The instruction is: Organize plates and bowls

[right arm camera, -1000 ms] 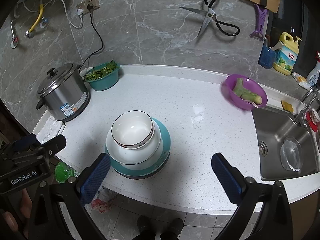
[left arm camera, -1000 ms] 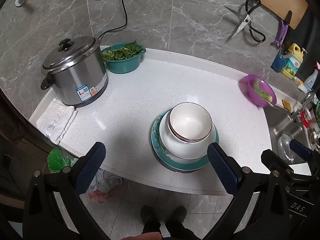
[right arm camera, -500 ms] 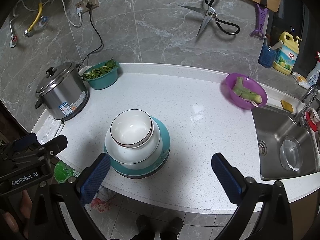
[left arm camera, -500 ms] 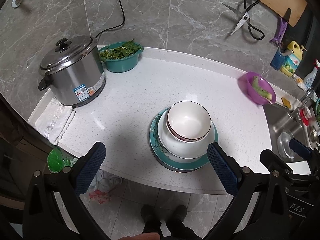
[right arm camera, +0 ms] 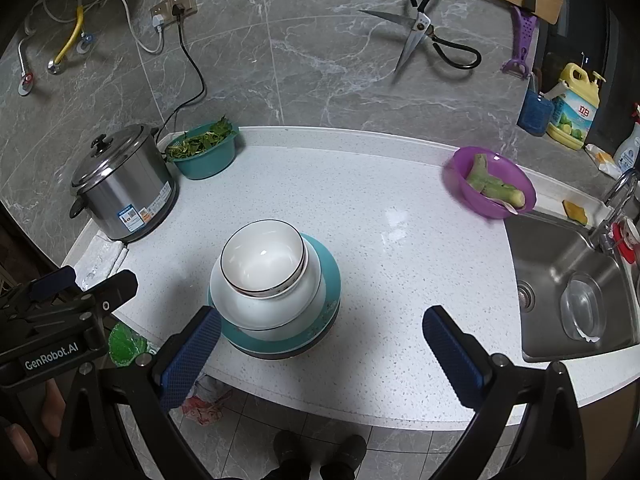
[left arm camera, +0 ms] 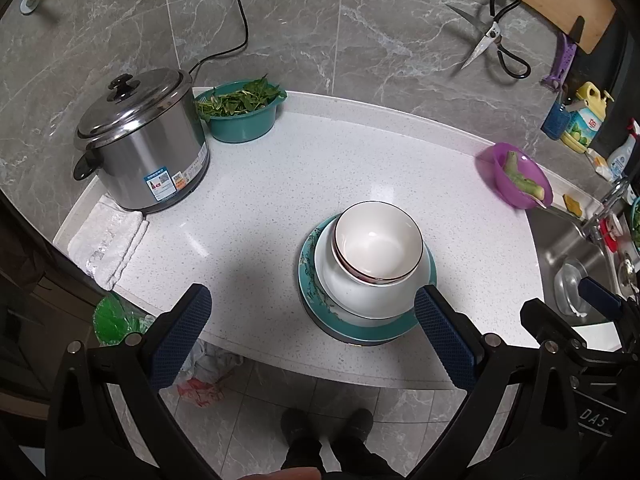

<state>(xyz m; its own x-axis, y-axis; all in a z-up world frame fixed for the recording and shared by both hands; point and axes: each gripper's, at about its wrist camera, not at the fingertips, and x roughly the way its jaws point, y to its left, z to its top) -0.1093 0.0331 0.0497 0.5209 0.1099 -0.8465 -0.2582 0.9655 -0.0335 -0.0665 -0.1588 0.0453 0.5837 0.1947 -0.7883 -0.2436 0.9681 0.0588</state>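
A stack of dishes stands near the front edge of the white counter (left arm camera: 280, 184). Its base is a teal plate (left arm camera: 360, 330) (right arm camera: 328, 280), then a white plate (left arm camera: 360, 296) (right arm camera: 272, 308), then nested white bowls with dark rims (left arm camera: 378, 242) (right arm camera: 262, 258) on top. My left gripper (left arm camera: 308, 328) hangs open above the front edge, with the stack beside its right finger. My right gripper (right arm camera: 320, 344) is open too, the stack just ahead of its left finger. Neither gripper holds or touches anything.
A steel rice cooker (left arm camera: 140, 144) and a teal basin of greens (left arm camera: 242, 114) stand at the back left, a folded white cloth (left arm camera: 106, 240) at the left edge. A purple bowl with vegetable stalks (right arm camera: 494, 186) sits by the sink (right arm camera: 572, 292). Scissors (right arm camera: 424, 36) hang on the wall.
Both views have drifted back very slightly from the counter. The stack has not moved and both grippers stay open.
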